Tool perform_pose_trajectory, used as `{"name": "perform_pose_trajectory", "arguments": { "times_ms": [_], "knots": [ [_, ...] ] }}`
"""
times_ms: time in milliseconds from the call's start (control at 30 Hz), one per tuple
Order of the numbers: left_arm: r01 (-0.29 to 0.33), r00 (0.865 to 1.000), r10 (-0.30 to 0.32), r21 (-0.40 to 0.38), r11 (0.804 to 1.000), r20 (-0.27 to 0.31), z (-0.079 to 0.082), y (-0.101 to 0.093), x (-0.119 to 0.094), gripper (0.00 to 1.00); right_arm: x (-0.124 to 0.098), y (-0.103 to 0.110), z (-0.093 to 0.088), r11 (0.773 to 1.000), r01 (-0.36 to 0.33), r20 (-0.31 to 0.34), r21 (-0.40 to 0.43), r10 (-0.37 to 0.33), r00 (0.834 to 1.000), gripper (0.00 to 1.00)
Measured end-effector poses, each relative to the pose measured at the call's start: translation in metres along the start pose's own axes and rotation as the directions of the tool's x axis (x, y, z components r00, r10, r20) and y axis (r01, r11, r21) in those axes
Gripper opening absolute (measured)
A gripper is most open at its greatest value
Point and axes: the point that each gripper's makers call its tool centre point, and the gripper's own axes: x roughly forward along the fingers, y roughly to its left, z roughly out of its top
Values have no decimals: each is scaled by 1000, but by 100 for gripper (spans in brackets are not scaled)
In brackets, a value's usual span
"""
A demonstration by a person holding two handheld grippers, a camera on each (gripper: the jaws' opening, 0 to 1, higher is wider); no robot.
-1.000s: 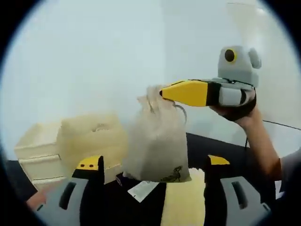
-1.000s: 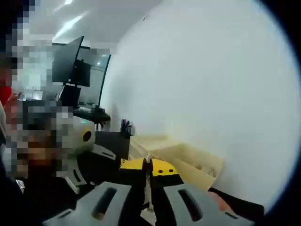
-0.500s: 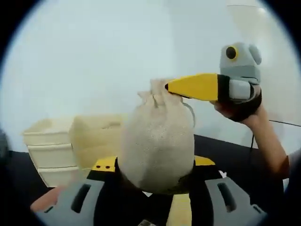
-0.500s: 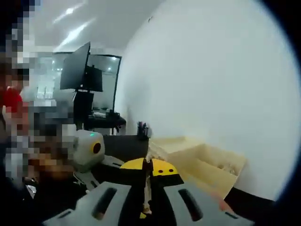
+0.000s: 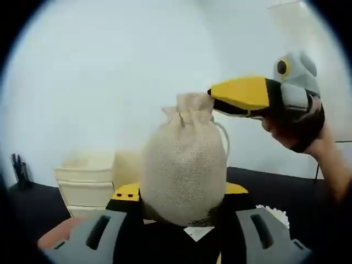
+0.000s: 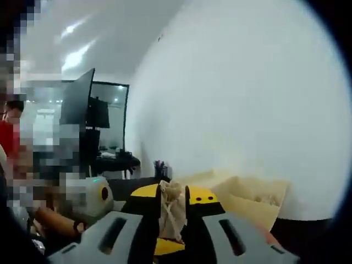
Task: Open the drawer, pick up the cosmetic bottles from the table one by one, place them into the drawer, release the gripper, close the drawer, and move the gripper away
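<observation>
In the left gripper view, a pale drawer unit (image 5: 88,181) stands at the left on the dark tabletop (image 5: 275,187). At the middle, the left tool (image 5: 181,195) grips the body of a burlap drawstring pouch (image 5: 184,165), held in the air. To the right, the right tool (image 5: 212,99) is clenched on the pouch's gathered neck. No cosmetic bottles are visible; they may be inside the pouch. By my judgement nothing is stowed yet: placing, releasing, closing and withdrawing remain.
</observation>
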Motion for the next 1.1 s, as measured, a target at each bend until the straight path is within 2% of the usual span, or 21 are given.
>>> {"name": "perform_pose_trajectory", "arguments": {
  "times_ms": [100,133,167,200,367,500,567,667,833,1033,1100],
  "knots": [
    [-27,1000,27,-8,1000,8,2,3,-1,47,5,6,-10,997,-4,-31,79,6,999,22],
    [-37,999,38,-11,999,11,2,5,-2,47,8,7,-11,997,-9,-26,75,10,1000,24],
    [-48,999,48,-10,999,12,2,6,-2,47,9,7,-16,994,9,-46,106,-4,999,26],
    [-61,998,61,-5,998,13,1,8,-3,47,12,9,-17,996,5,-40,93,-1,999,26],
    [-96,995,96,-13,995,5,-2,15,-1,47,22,7,-28,991,70,-58,117,-64,996,23],
    [-110,994,109,-14,994,-6,-6,20,4,47,34,11,-34,991,80,-93,103,-70,993,23],
    [-120,993,120,-14,993,-6,-8,18,-1,47,41,10,-35,990,90,-99,108,-79,992,23],
    [-140,990,140,-28,990,-8,-10,23,-5,47,50,4,-36,989,124,-125,86,-112,986,16],
    [-175,984,174,-33,984,-24,-14,33,-10,47,64,5,-41,988,130,-151,88,-116,982,16],
    [-200,980,198,-56,978,-33,-16,46,-13,47,81,5,-44,987,153,-179,40,-144,973,16],
    [-210,977,209,-65,975,-34,-17,47,-15,47,85,4,-46,987,159,-193,2,-156,969,13]
  ]
}}
